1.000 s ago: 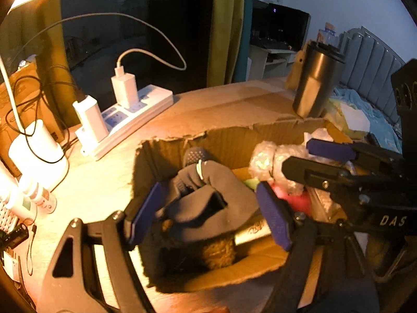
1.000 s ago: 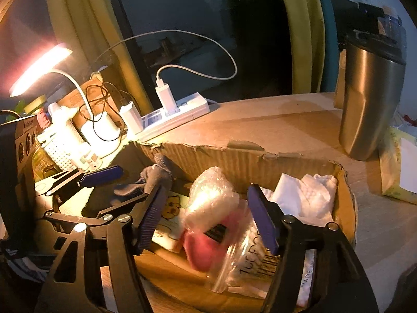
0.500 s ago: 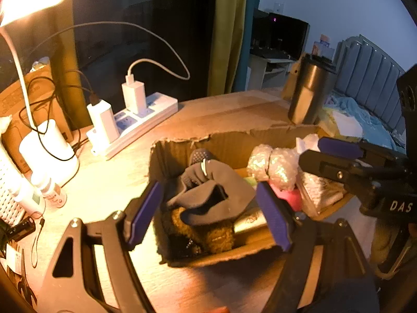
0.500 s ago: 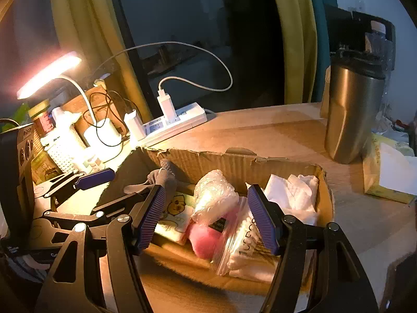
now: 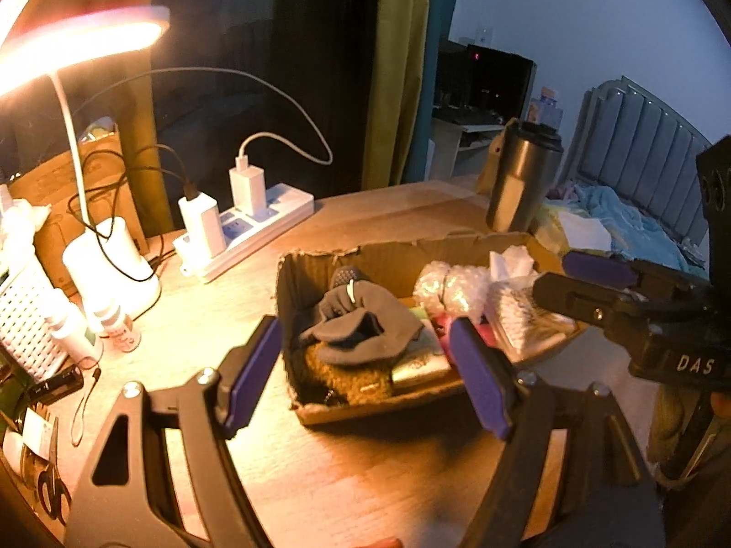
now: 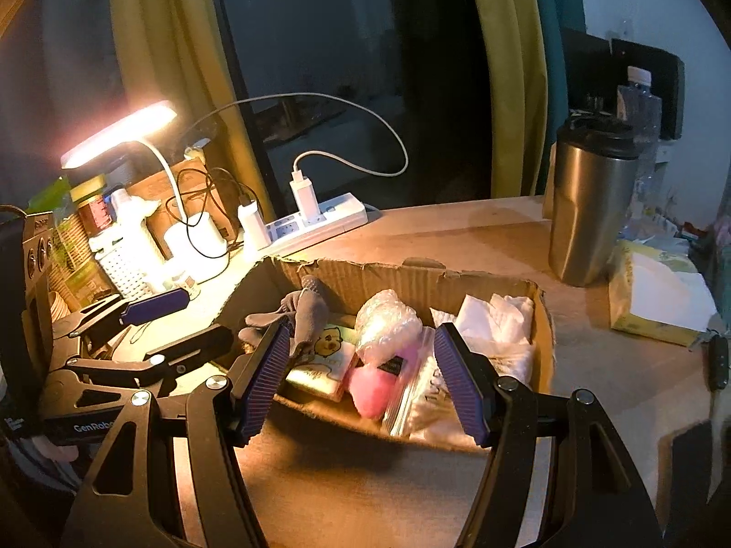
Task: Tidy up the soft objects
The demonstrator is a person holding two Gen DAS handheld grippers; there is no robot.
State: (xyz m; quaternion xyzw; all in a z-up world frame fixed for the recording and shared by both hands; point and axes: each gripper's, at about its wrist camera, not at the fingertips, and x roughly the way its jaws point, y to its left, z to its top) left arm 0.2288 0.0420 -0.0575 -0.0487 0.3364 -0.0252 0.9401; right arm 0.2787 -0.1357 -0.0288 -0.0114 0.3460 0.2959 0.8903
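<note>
A shallow cardboard box [image 5: 320, 265] [image 6: 411, 274] sits on the wooden desk and holds soft things. A grey glove [image 5: 365, 324] [image 6: 306, 315] lies at its left end over a brown fuzzy item [image 5: 347, 374]. Bubble wrap [image 5: 450, 283] [image 6: 388, 324], a pink soft item [image 6: 372, 390], a yellow packet [image 6: 326, 356], a clear plastic bag [image 6: 420, 392] and white tissue [image 6: 498, 324] fill the rest. My left gripper [image 5: 365, 376] is open and empty, just before the box's near edge. My right gripper [image 6: 363, 383] is open and empty, in front of the box.
A white power strip [image 5: 256, 233] with chargers and cables lies behind the box. A lit desk lamp [image 5: 109, 255], small bottles [image 5: 114, 324] and a white basket [image 5: 23, 315] stand left. A steel tumbler [image 6: 589, 210] and a tissue pack [image 6: 658, 301] stand right.
Both grippers have pulled back and up from the box, so it looks smaller and farther. Both stay open. The grey glove stays in the box.
</note>
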